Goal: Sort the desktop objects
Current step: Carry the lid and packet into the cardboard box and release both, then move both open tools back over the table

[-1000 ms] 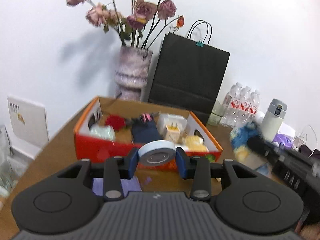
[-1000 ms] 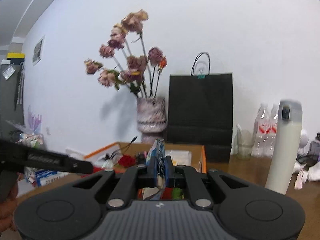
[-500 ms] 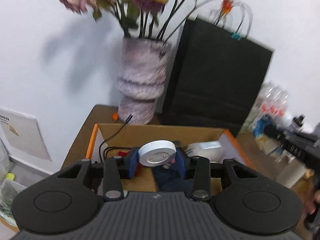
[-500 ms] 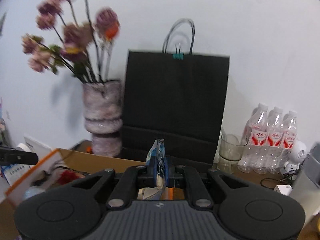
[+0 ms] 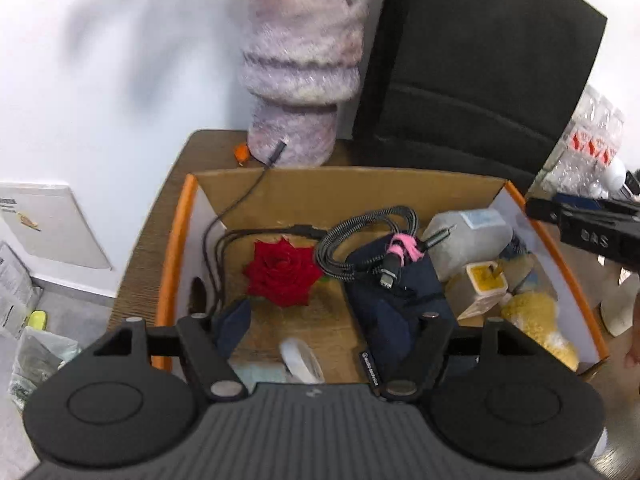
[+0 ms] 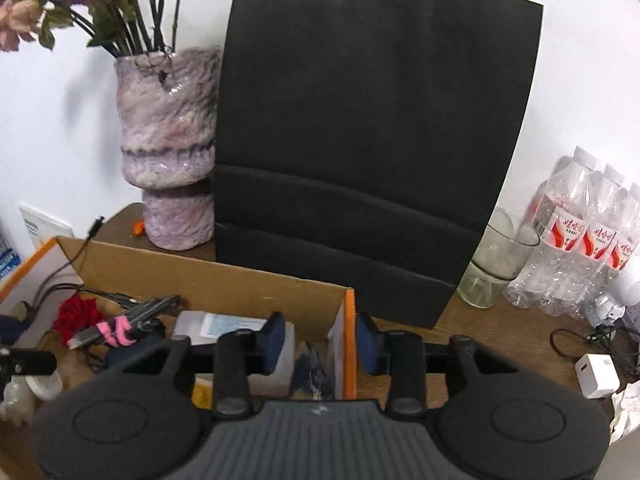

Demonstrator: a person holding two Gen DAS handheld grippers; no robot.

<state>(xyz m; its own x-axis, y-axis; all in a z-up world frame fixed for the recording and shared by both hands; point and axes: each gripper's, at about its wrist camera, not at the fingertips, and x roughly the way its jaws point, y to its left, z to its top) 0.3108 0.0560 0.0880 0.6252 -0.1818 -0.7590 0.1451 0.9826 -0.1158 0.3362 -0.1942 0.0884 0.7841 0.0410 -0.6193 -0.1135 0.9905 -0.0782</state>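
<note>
An orange cardboard box holds a red rose, a coiled cable, a dark pouch and a yellow plush. My left gripper is open over the box. A white round disc lies blurred below it in the box. My right gripper is open above the box's right wall. A blue snack packet sits just below it inside the box.
A purple vase with dried flowers and a black paper bag stand behind the box. A glass cup, water bottles and a white charger are to the right on the wooden desk.
Both grippers moved forward over the box and opened. The left let go of the white disc and the right let go of the snack packet; both now lie in the box.
</note>
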